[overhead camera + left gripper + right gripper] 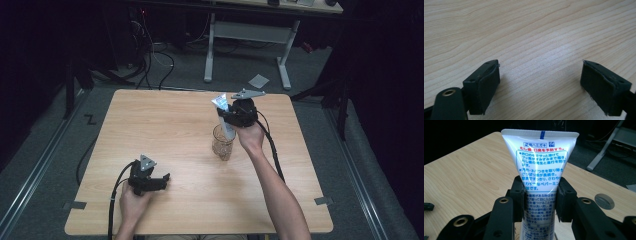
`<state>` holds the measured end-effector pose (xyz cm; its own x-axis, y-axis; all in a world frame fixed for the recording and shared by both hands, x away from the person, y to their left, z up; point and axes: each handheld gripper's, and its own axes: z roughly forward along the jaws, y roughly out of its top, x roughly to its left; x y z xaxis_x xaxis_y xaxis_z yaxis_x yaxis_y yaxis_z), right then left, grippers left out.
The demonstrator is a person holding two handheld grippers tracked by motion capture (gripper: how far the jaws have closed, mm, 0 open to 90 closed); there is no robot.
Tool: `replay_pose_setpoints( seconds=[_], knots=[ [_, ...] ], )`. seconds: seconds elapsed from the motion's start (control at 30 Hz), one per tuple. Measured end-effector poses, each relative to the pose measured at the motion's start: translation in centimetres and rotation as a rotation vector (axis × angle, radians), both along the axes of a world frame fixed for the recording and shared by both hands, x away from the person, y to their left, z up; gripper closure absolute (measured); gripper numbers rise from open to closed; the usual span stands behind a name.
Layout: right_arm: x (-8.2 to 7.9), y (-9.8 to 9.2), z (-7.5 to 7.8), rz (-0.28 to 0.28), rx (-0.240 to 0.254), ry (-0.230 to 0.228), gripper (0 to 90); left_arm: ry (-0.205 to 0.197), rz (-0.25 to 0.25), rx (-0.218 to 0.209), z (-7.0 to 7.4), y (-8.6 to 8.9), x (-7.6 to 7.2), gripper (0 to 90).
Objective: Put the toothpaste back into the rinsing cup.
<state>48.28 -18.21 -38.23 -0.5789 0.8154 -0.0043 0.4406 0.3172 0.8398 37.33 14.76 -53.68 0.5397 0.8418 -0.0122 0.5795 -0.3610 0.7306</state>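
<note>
Your left tool point(162, 179) rests low on the pale wooden worktop point(165, 125), jaws wide apart with nothing between them. Farther off, your right tool point(226, 116) squeezes a white plastic toothpaste tube with blue and red writing point(541, 170). The tube's bottom end dips into the clear glass cup point(223, 143) just below that tool. You look to be putting it in; next, lower gently and let go.

Dark room, grey carpet floor point(45, 135), white-legged desk point(250, 35) behind, floor cables point(150, 60).
</note>
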Motion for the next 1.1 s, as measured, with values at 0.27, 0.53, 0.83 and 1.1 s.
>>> replay_pose_setpoints(
  seconds=[0.27, 0.53, 0.83, 1.1],
  knots=[
    [0.2, 0.2, -0.3, 0.0, -0.007, 0.006, 64.6, 0.0, 0.0, 0.0, 0.0, 0.0, 0.0, 16.3],
    [0.4, 0.4, -0.7, 0.001, -0.015, 0.018, 64.5, 0.001, -0.001, 0.0, 0.0, 0.0, 0.0, 16.3],
    [0.5, 0.4, -1.0, 0.01, -0.022, 0.031, 64.2, 0.001, 0.0, 0.0, 0.0, 0.0, 0.0, 16.3],
    [0.4, 0.2, -1.8, 0.007, -0.021, 0.05, 64.1, 0.001, 0.0, -0.001, 0.0, 0.0, 0.0, 16.3]
  ],
)
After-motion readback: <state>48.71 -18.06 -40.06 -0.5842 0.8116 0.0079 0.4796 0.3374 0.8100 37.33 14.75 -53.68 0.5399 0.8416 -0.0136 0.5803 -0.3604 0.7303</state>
